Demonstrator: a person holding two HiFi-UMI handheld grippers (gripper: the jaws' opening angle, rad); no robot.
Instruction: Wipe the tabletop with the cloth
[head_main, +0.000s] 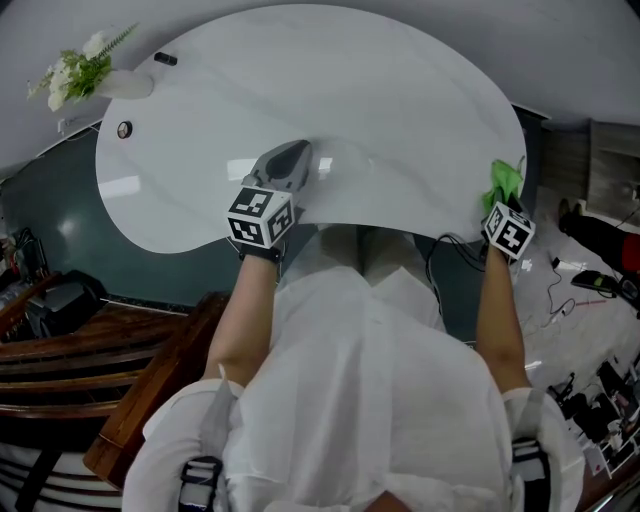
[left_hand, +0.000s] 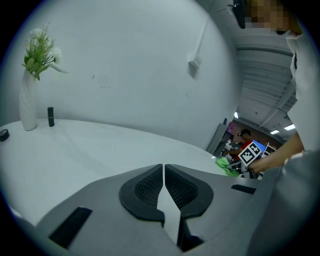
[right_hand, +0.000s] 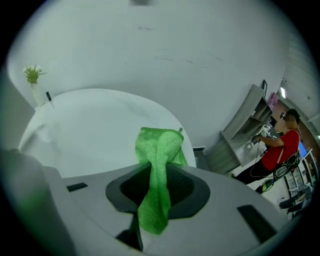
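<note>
- White, glossy, round-edged tabletop (head_main: 380, 130): mostly bare; objects stand only at its far left.
- Person in a white top (head_main: 370, 400): stands at the near edge with both forearms reaching forward, one gripper in each hand.
- Left gripper (head_main: 285, 165), grey with a marker cube: sits over the near middle of the tabletop. In the left gripper view its jaws are pressed together at the tips, with nothing between them.
- Right gripper (head_main: 503, 203), same build: is at the tabletop's right rim. In the right gripper view its jaws are clenched on the cloth.
- Green, fuzzy microfibre cloth (right_hand: 160, 150): is pinched at its middle. One bunched end stands out ahead of the jaws and the other hangs back behind the pads. It is over the right edge of the table; I cannot tell whether it touches the surface.
- Slim white vase with white flowers and green leaves (head_main: 125, 85): upright at the far left edge.
- Small dark upright cylinder (head_main: 165, 59): just beside the vase.
- Small dark round disc (head_main: 124, 129): on the left rim, nearer than the vase.
</note>
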